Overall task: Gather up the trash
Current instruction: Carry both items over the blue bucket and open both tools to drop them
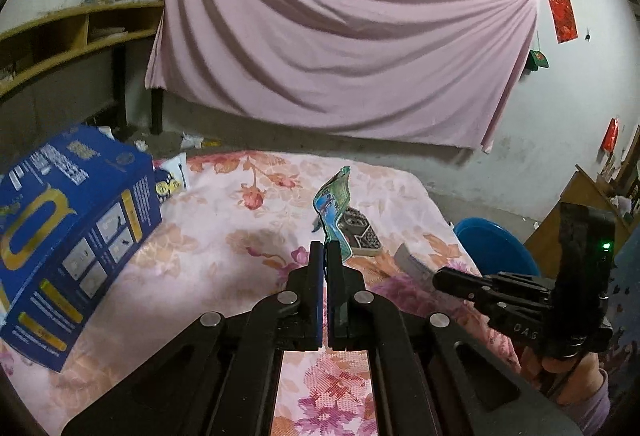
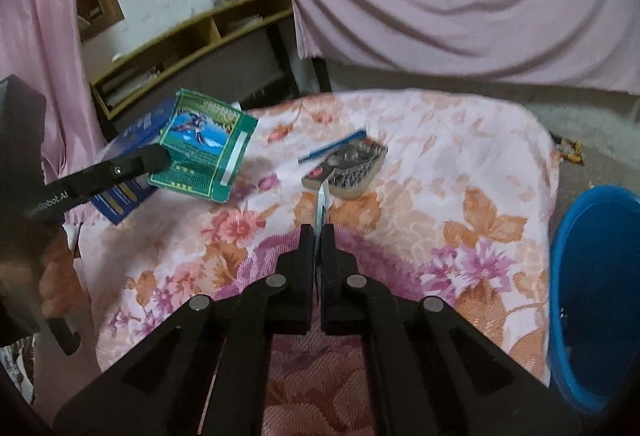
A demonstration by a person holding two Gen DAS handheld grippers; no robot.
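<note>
1. Left wrist view: the left tool (image 1: 325,250) is clamped together on the edge of a green printed carton (image 1: 335,196), which stands up thin and crumpled from the jaws above the flowered bench (image 1: 224,236). The grip catches only a narrow margin of card, so I judge the carton could slide or tear free if the hand swings. A black plastic tray (image 1: 360,232) lies on the cloth just beyond, and a large blue box (image 1: 68,232) leans at the left. The blue bin (image 1: 496,244) stands off the bench's right side, partly behind the right tool (image 1: 440,278); crossing to it risks the two tools bumping.

2. Right wrist view: the right tool (image 2: 319,236) is pinched on a thin white-and-blue wrapper (image 2: 322,198), whose far end reaches the tray (image 2: 348,166). If that end is caught on the tray, lifting may drag it along. The left tool (image 2: 158,156) holds the green carton (image 2: 204,146) aloft. The bin (image 2: 596,296) sits low at the right; a floppy wrapper let go early could miss its rim.
</note>
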